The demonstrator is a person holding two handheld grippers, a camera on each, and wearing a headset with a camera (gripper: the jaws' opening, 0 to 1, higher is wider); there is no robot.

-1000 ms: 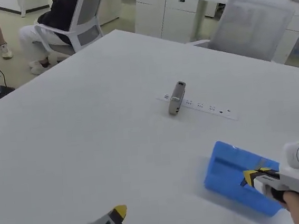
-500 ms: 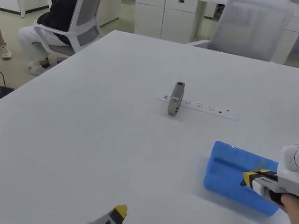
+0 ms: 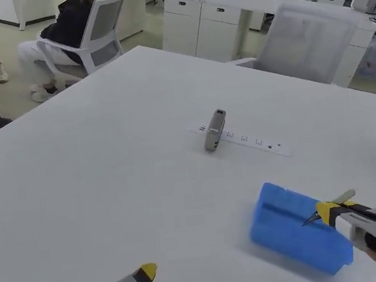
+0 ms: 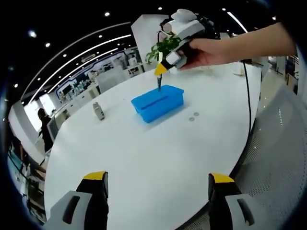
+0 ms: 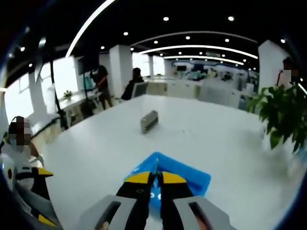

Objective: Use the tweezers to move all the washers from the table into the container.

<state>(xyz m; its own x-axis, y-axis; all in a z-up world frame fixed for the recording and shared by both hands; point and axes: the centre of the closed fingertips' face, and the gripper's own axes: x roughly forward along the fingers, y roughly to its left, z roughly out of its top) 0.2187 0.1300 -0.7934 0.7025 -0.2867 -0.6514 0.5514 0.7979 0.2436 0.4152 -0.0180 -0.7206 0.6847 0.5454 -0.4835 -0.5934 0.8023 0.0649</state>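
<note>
Head view, workbench contents.

1. Table (image 3: 111, 175): white, carries all items below.
2. Container (image 3: 297, 237): blue, rectangular, open-topped. It sits close to the table's near edge, right of centre.
3. Right gripper (image 3: 333, 212): raised over the container's right end, held in a hand (image 4: 206, 50). In the right gripper view its yellow-tipped fingers (image 5: 139, 178) are pressed together, pinching the tweezers.
4. Tweezers (image 3: 313, 219): slim, dark, points aimed down over the container's open top. In the left gripper view the points reach about to the container's rim. Whether a washer sits between them is too small to tell.
5. Left gripper (image 3: 144, 275): low at the table's near edge, left of the container and well apart from it. In the left gripper view its two fingers stand spread wide with nothing between them.
6. Washers (image 4: 194, 116): two, small, lying flat on the table just beside the container, between it and the table's edge, seen in the left gripper view.
7. Grey device (image 3: 213, 129): stands upright at one end of a power strip (image 3: 254, 139) set in the table's middle.
8. Potted plant (image 5: 283, 115): green, at the right of the right gripper view.
9. Office chair (image 3: 97, 30): beyond the table's far left edge, with a person seated in it.
</note>
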